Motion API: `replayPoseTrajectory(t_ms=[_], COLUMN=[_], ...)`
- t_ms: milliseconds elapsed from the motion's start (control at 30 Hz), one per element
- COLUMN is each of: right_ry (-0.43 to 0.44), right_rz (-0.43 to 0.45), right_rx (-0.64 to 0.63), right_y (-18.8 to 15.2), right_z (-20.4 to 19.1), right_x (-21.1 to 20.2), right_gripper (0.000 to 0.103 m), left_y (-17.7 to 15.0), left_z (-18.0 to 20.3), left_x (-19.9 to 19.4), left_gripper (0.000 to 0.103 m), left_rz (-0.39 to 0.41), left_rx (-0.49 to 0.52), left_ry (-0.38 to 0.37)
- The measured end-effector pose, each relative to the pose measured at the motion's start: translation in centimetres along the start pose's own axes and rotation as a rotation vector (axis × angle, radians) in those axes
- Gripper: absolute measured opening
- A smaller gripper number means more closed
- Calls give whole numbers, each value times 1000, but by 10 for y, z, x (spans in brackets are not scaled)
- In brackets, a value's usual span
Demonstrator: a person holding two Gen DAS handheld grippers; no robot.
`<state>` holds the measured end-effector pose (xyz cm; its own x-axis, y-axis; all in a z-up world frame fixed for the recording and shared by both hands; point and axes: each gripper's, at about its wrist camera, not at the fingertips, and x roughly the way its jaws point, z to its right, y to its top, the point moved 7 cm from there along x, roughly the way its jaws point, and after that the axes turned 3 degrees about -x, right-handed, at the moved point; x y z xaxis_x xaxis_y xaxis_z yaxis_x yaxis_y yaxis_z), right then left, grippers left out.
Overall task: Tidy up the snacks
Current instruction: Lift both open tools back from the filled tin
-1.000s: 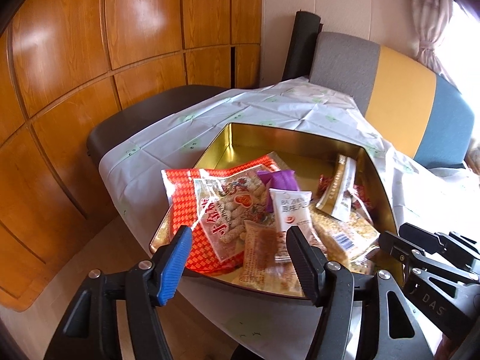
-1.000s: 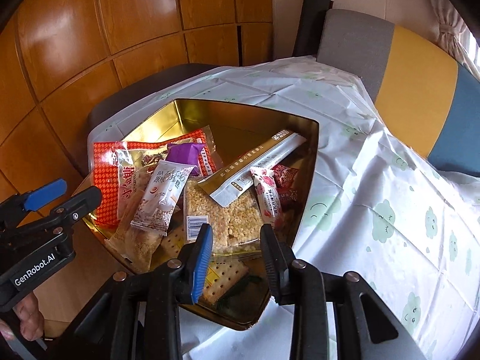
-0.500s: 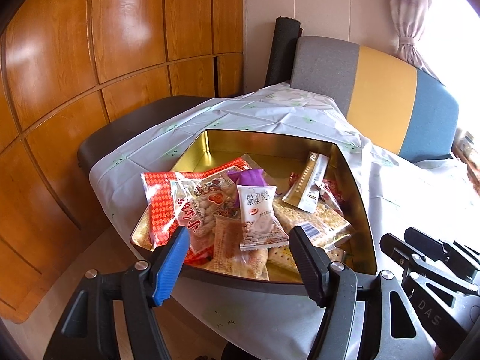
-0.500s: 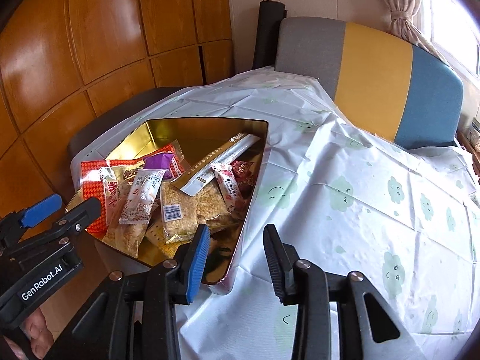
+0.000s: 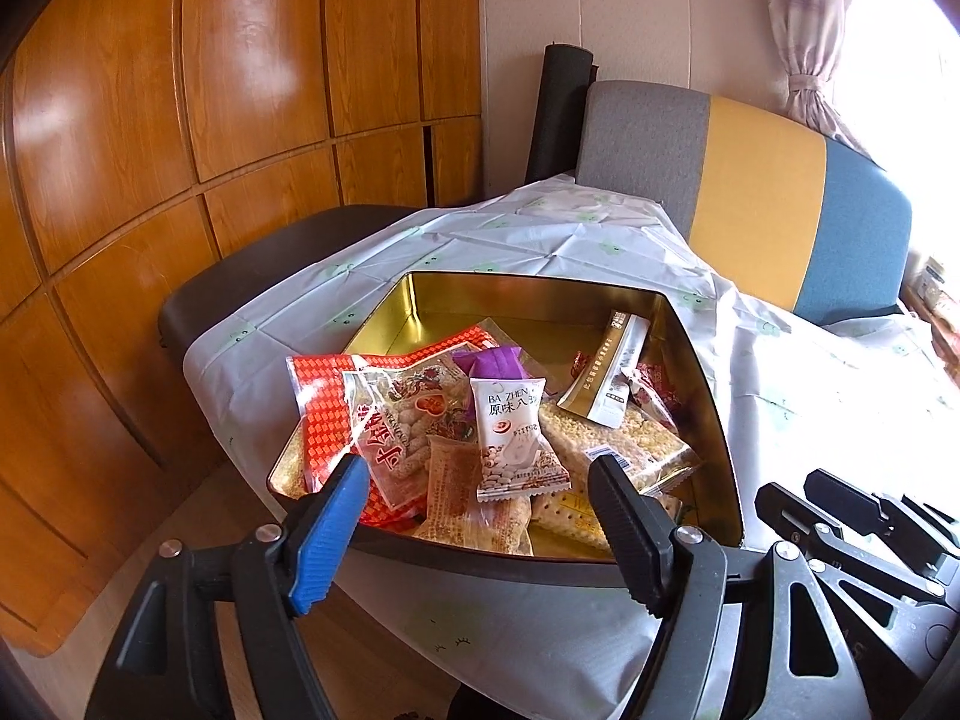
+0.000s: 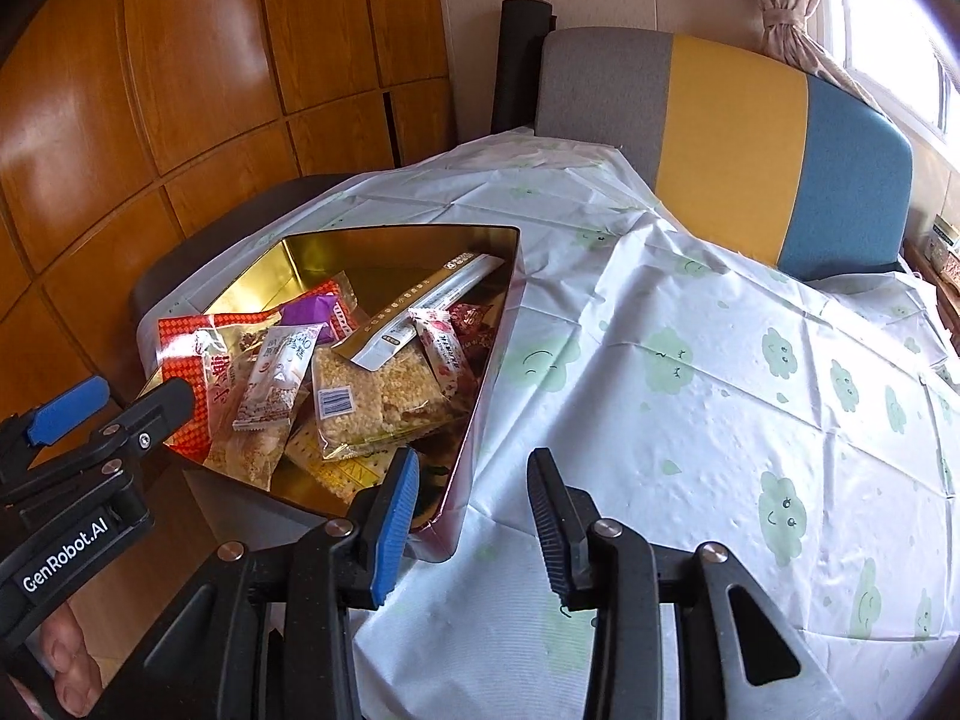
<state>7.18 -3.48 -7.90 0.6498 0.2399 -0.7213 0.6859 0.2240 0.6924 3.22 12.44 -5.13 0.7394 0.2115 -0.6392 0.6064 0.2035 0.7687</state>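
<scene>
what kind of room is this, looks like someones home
Most likely a home living or dining room: a table under a cloud-print tablecloth, a grey, yellow and blue sofa back, wooden wall panels, and a curtained window.

left hand-held gripper [image 5: 480, 510]: backs off the snack tin [image 5: 702, 372], jaws opening, empty | right hand-held gripper [image 6: 471, 516]: slides off tin, now over tablecloth [image 6: 720, 420]

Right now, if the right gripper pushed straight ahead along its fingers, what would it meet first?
Probably the white cloud-print tablecloth: the right gripper points just right of the gold snack tin, nothing between its fingers. Depth uncertain.
</scene>
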Motion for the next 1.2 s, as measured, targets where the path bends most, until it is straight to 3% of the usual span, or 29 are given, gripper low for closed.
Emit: replayPoseTrajectory(t_ms=[1200], right_ry=[-5], right_rz=[-3], right_rx=[-8], right_y=[-3], right_z=[0], right_x=[0], right_gripper=[38], left_y=[1], left_z=[-1], left_x=[-4], left_gripper=[78], left_rz=[6], left_rx=[-5], left_ry=[-6])
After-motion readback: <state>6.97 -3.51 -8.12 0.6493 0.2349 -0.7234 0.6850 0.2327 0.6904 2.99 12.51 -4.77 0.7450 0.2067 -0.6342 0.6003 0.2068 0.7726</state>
